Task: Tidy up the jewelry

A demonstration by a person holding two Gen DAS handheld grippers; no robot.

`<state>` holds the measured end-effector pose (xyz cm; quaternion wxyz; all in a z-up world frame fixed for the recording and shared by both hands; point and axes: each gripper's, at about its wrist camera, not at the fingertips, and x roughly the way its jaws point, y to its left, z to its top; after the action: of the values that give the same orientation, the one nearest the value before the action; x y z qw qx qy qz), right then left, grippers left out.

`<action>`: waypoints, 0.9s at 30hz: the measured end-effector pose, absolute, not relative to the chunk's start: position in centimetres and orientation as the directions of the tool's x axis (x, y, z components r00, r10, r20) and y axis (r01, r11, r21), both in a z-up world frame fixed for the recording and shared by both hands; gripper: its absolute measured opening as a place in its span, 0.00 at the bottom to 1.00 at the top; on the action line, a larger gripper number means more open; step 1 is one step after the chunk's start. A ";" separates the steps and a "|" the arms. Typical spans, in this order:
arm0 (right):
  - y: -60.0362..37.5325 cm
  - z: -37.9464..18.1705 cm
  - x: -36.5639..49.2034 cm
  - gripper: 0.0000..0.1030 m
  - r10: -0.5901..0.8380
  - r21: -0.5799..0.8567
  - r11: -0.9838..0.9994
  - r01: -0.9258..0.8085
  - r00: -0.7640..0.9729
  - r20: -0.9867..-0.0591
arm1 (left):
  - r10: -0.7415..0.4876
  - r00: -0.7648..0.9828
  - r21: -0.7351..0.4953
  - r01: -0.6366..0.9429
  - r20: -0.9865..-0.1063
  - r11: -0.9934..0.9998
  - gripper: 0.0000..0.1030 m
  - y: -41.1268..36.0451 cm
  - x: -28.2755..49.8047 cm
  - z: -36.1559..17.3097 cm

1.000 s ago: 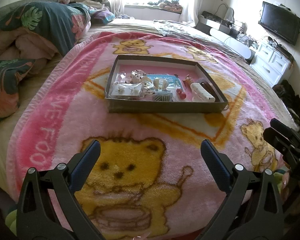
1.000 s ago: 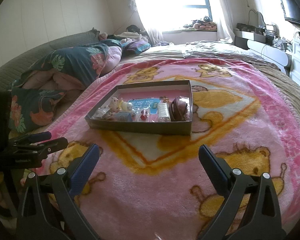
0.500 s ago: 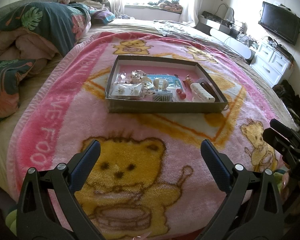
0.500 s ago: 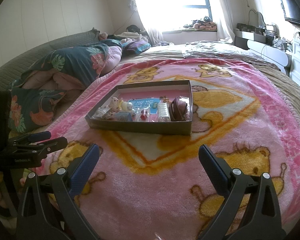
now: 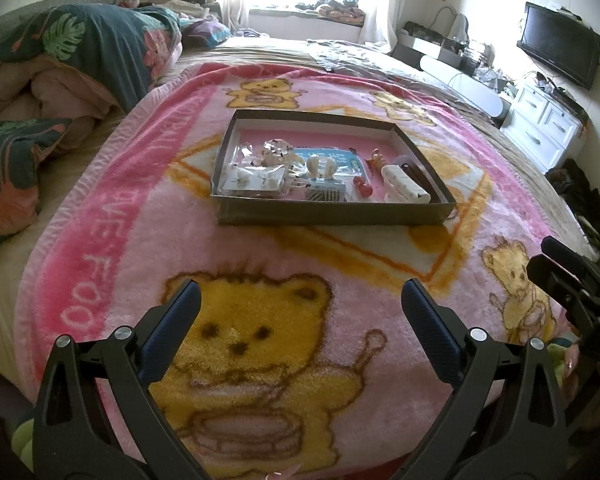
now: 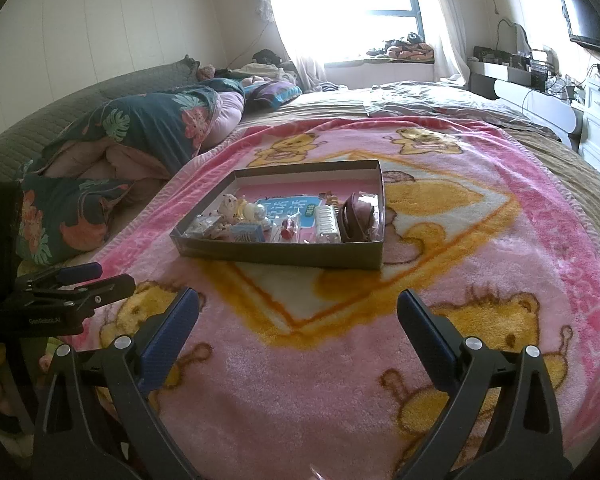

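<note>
Two quilts [image 5: 72,64] flank tray [image 5: 332,216].

Low in the frame, the left gripper [image 5: 300,300] hangs over a pink bear-print blanket [image 5: 112,216] with its jaws spread wide and nothing between them. At centre, a shallow brown box [image 5: 332,216] on the blanket holds small jewelry pieces [image 5: 320,170]. The right gripper [image 5: 572,280] pokes in at the right edge. A television [image 5: 558,54] hangs at upper right.
</note>
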<state>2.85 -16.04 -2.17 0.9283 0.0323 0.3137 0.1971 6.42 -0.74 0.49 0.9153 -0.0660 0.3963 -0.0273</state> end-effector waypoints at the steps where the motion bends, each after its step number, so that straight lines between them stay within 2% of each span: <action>1: -16.0 -2.2 2.8 0.96 0.385 0.183 0.921 -0.345 0.725 -0.570 | -0.102 0.684 -0.142 -0.002 -0.723 0.990 0.91 -0.7 6.4 0.5; 27: -16.3 -2.2 3.0 0.96 0.385 0.183 0.921 -0.345 0.724 -0.572 | -0.104 0.684 -0.145 -0.002 -0.722 0.989 0.91 -0.7 6.4 0.5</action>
<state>2.98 -16.34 -2.19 0.9279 0.0320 0.3151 0.1967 6.42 -0.74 0.50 0.9152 -0.0672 0.3964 -0.0279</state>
